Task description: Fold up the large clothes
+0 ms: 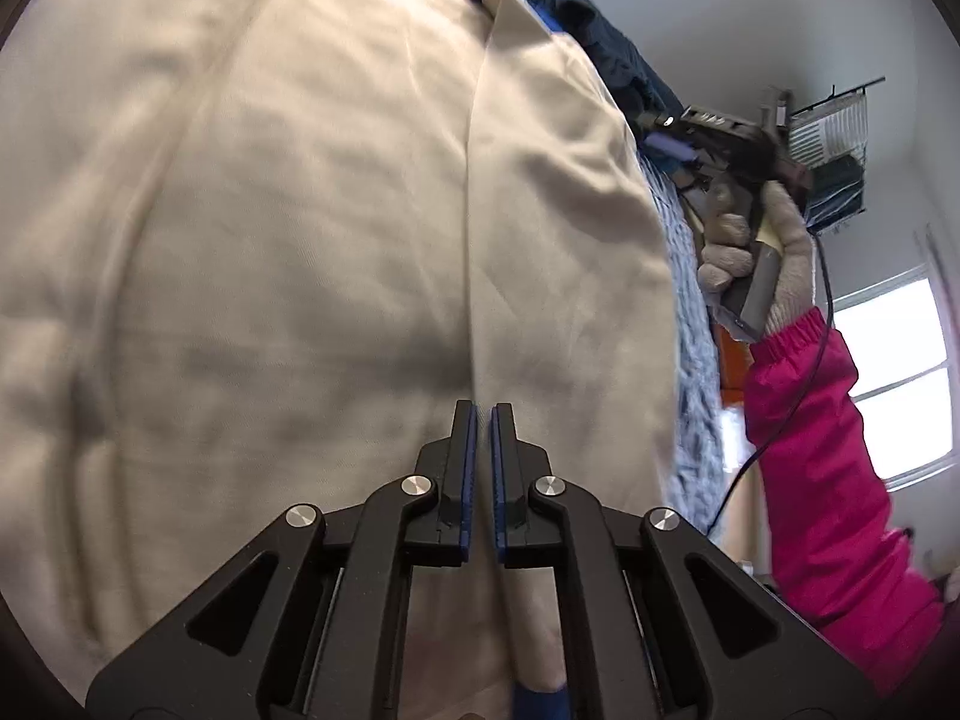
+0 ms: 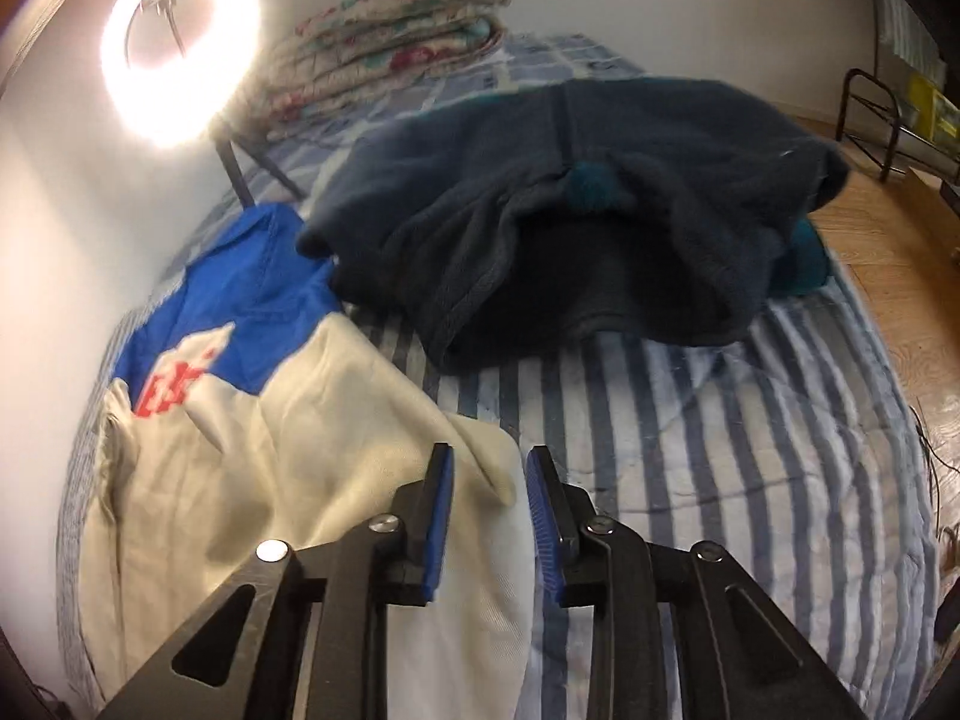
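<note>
Cream garment (image 1: 312,228) w/ blue top part spread on striped bed cover (image 2: 720,450), fills left wrist view. Left gripper (image 1: 483,420) closed, pinching thin fold of cream cloth. Right gripper (image 2: 489,468) parted, nothing between jaws, hovers over garment's right edge. Farther: dark fleece (image 2: 600,210) in heap, then folded floral quilt (image 2: 390,30), ring light (image 2: 180,42) far left.

red lettering (image 2: 171,391) blurred, partly folded under
</note>
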Tool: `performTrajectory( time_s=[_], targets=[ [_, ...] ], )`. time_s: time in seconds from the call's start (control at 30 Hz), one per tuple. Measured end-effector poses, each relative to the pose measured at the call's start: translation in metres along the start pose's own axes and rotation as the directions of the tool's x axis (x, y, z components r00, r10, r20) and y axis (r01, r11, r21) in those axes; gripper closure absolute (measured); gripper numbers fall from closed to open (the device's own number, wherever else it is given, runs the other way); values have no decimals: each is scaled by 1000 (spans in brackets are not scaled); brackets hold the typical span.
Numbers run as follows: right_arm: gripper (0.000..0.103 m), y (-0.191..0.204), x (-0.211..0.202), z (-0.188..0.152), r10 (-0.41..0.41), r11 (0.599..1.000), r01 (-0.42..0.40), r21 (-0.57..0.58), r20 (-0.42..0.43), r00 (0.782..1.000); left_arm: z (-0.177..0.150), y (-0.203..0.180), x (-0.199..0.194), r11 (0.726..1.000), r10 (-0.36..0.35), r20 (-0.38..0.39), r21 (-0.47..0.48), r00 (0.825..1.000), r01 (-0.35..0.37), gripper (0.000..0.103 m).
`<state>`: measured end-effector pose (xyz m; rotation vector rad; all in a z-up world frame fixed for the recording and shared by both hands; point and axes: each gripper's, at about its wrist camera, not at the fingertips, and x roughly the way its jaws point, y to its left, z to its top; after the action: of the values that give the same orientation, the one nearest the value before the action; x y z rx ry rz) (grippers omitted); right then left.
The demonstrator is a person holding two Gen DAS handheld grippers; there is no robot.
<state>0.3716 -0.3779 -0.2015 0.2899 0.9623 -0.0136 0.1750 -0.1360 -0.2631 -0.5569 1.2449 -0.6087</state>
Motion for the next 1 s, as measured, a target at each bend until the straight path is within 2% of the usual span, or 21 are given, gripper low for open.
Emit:
performTrajectory(
  time_s=[0.07, 0.17, 0.27, 0.4, 0.5, 0.57, 0.63, 0.7, 0.77, 0.8, 0.83, 0.87, 0.93, 1.0],
  targets=[
    [73, 11, -13, 0, 36, 999, -35, -42, 18, 999, 0, 0, 9, 1000, -22, -20, -9, 1000, 22, 101],
    [72, 36, -22, -3, 123, 985, -122, -123, -4, 992, 0, 1, 18, 997, -65, -6, -30, 998, 65, 101],
    [71, 64, -11, -6, 172, 969, -179, -169, -57, 983, -4, -8, 10, 999, -41, 46, 17, 998, 41, 102],
    [71, 92, 23, -15, 203, 961, -224, -163, -133, 970, -24, -17, -6, 998, -9, 78, 68, 997, 4, 103],
    [71, 107, 53, -26, 253, 949, -286, -134, -216, 943, -31, -20, -4, 997, 7, 69, 74, 998, -13, 103],
    [68, 113, 71, -34, 226, 955, -266, -130, -261, 938, -33, -18, -6, 999, 2, 61, 51, 998, -5, 103],
    [68, 113, 66, -38, 258, 950, -293, -105, -261, 930, -29, -16, -11, 1000, 0, 60, 29, 998, -2, 103],
    [69, 107, 38, -40, 293, 943, -320, -95, -225, 929, -23, -21, -17, 999, -4, 60, 40, 998, 2, 103],
    [68, 93, 5, -46, 323, 938, -340, -63, -197, 926, -17, -23, -25, 999, -8, 59, 49, 998, 5, 97],
    [69, 85, -16, -54, 341, 934, -355, -47, -190, 921, -15, -23, -27, 999, -11, 55, 47, 998, 8, 80],
    [68, 79, -33, -59, 345, 932, -358, -48, -182, 921, -13, -22, -29, 999, -21, 58, 40, 998, 19, 56],
    [66, 71, -58, -71, 342, 933, -356, -57, -171, 924, -11, -20, -31, 999, -29, 72, 28, 997, 27, 46],
    [57, 58, -92, -94, 330, 935, -346, -71, -172, 928, -5, -16, -29, 999, -38, 72, 17, 997, 37, 43],
    [54, 39, -125, -127, 303, 947, -318, -56, -184, 935, 0, -10, -22, 999, -43, 56, 7, 997, 43, 43]
  ],
)
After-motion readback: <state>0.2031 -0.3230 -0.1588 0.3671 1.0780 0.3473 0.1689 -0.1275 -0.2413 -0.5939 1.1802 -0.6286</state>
